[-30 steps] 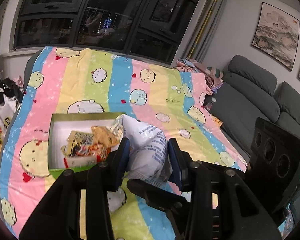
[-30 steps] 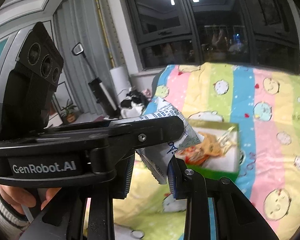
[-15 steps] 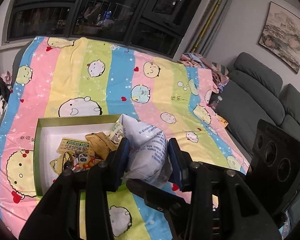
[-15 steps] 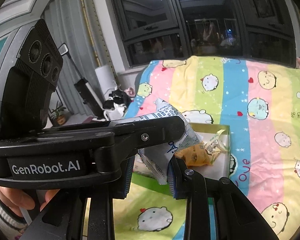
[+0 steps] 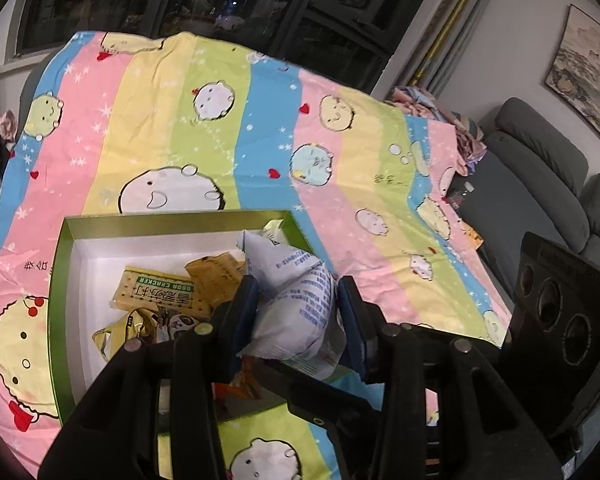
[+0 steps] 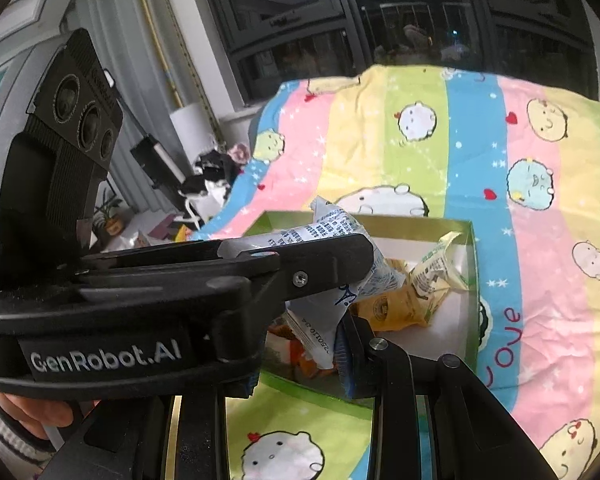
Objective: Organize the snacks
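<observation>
Left gripper pose: the left gripper (image 5: 296,312) angles downward over the green box (image 5: 58,280), its black frame filling the left wrist view from 5 to 8 o'clock.
Left gripper state: both blue pads press the sides of the white snack bag (image 5: 296,300), so it is clamped on the bag.
Right gripper pose: the right gripper (image 6: 300,340) also tilts down; the other gripper's body crosses its view from 9 o'clock toward the centre and hides its left finger.
Right gripper state: its visible right pad (image 6: 346,354) sits against the bag's lower edge, with the bag squeezed between the fingers.
Hand: a hand (image 6: 36,408) with a striped sleeve shows at 8 o'clock in the right wrist view.
Bag position: the white snack bag (image 6: 332,280) hangs between both grippers, over the box's near right part, its pointed end toward 12 o'clock.
Box: open, white inside, resting on the striped cartoon blanket (image 5: 204,128).
Box contents: a yellow cracker packet (image 5: 160,294) at 9 o'clock of the bag, an orange packet (image 5: 216,280) just beside it, other wrappers nearer.
</observation>
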A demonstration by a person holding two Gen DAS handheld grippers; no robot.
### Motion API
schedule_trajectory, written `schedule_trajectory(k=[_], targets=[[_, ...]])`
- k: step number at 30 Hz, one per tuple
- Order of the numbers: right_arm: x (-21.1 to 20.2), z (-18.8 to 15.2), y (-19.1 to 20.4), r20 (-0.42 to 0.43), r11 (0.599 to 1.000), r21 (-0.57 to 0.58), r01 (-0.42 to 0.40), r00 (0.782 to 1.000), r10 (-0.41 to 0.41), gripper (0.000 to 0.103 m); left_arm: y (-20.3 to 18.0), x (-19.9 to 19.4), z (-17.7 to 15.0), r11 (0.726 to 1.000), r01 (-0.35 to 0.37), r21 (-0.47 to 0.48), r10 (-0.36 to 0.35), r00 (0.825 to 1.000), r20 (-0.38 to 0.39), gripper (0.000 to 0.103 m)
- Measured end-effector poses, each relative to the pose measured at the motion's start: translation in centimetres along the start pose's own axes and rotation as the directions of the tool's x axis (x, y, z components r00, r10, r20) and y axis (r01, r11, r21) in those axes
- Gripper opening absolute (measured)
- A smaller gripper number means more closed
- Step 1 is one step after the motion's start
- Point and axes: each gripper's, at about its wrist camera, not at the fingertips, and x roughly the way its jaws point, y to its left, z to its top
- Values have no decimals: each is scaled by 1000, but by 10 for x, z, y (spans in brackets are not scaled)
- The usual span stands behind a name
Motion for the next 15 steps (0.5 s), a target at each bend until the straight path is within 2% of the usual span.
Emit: schedule_trajectory(k=[7, 8, 9, 10, 11, 13, 15], targets=[[29, -1, -5, -90, 1000, 11, 21, 996, -20, 32, 18, 22, -4, 999, -45, -30, 44, 998, -50, 44], [32, -1, -5, -106, 1000, 11, 27, 994, -26, 32, 21, 26, -5, 998, -55, -36, 53, 997, -62, 47], [35, -1, -6, -118, 999, 11, 33, 993, -32, 32, 23, 27, -6, 997, -67, -39, 64, 995, -71, 51], [38, -2, -4, -130, 999, 0, 48, 990, -47, 33, 24, 27, -6, 996, -85, -40, 82, 994, -74, 59], [38, -2, -3, -135, 998, -11, 62, 989, -62, 33, 25, 26, -6, 994, -103, -41, 100, 992, -73, 72], [37, -3, -1, -142, 995, -28, 91, 985, -94, 36, 27, 20, -7, 991, -127, -44, 124, 990, -66, 85], [33, -3, -1, -138, 994, -25, 103, 985, -106, 43, 29, 11, -5, 988, -149, -47, 147, 988, -58, 89]])
